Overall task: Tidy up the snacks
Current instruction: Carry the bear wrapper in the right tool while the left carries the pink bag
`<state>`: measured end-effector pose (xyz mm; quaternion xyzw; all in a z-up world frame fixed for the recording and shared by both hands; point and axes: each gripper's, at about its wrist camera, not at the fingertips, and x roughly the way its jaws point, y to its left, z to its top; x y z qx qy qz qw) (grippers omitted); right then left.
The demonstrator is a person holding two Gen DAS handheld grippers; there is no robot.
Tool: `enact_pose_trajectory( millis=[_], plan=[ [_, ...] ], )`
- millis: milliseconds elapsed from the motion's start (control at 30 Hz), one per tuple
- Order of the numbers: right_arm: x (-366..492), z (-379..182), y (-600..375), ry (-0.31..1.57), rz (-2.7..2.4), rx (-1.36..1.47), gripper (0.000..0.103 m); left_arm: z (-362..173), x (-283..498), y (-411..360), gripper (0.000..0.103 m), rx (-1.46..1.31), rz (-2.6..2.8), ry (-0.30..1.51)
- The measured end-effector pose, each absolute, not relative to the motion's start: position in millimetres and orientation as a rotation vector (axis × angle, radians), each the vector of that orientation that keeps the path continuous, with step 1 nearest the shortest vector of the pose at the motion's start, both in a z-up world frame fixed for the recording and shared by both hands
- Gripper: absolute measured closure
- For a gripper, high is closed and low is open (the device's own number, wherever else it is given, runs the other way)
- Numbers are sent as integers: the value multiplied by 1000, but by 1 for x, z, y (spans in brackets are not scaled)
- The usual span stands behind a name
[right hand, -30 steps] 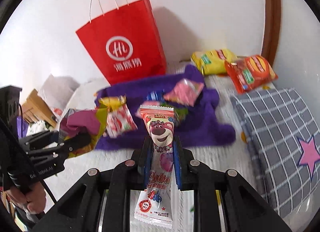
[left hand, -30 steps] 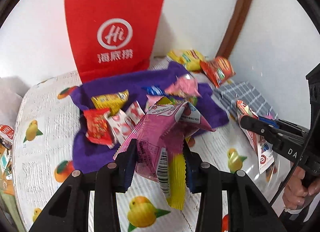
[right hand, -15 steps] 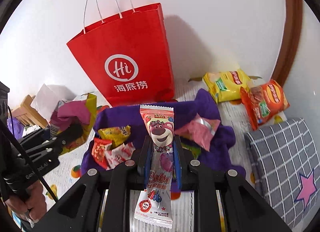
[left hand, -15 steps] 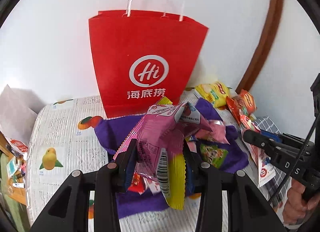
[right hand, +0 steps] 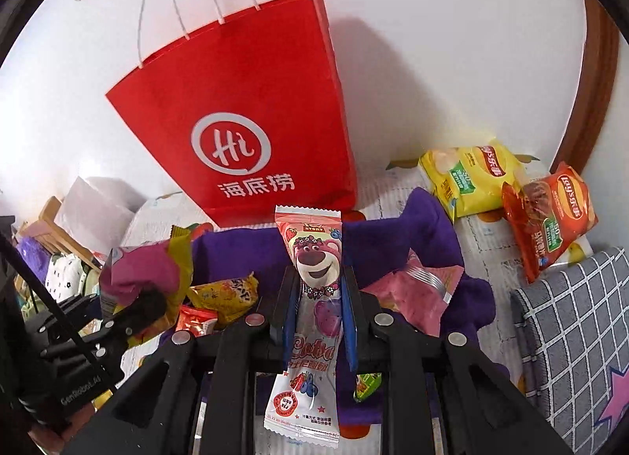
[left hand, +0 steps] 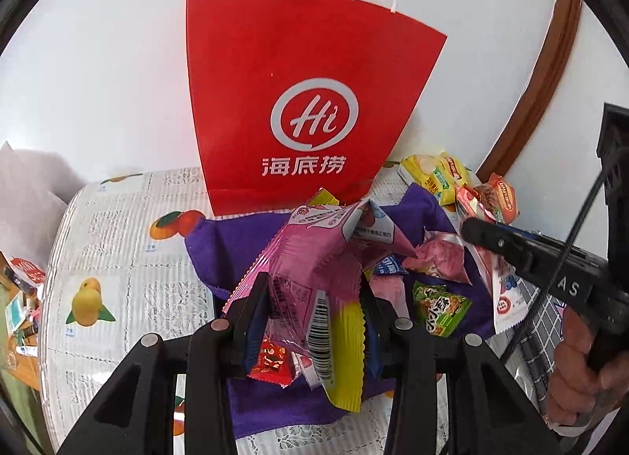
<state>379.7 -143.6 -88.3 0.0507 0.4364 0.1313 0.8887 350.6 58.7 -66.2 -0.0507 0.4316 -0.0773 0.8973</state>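
Left gripper (left hand: 314, 298) fingers pinch crumpled pink snack pack (left hand: 314, 254) – yellow crimped end hangs below, front label hidden; right gripper (right hand: 318, 294) fingers clamp bear-print wafer pack (right hand: 314, 278), lower end cut behind gripper body; both held over purple cloth (right hand: 432, 227) strewn with small snacks, several half covered; red paper bag (left hand: 298, 101) upright behind cloth – inside not visible.
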Motion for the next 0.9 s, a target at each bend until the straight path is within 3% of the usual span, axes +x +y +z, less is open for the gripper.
enact_pose_trajectory(
  millis=[900],
  plan=[
    [388,-107,-154,953,272,92,79,-85,353,35,64,-53,-168,929]
  ],
)
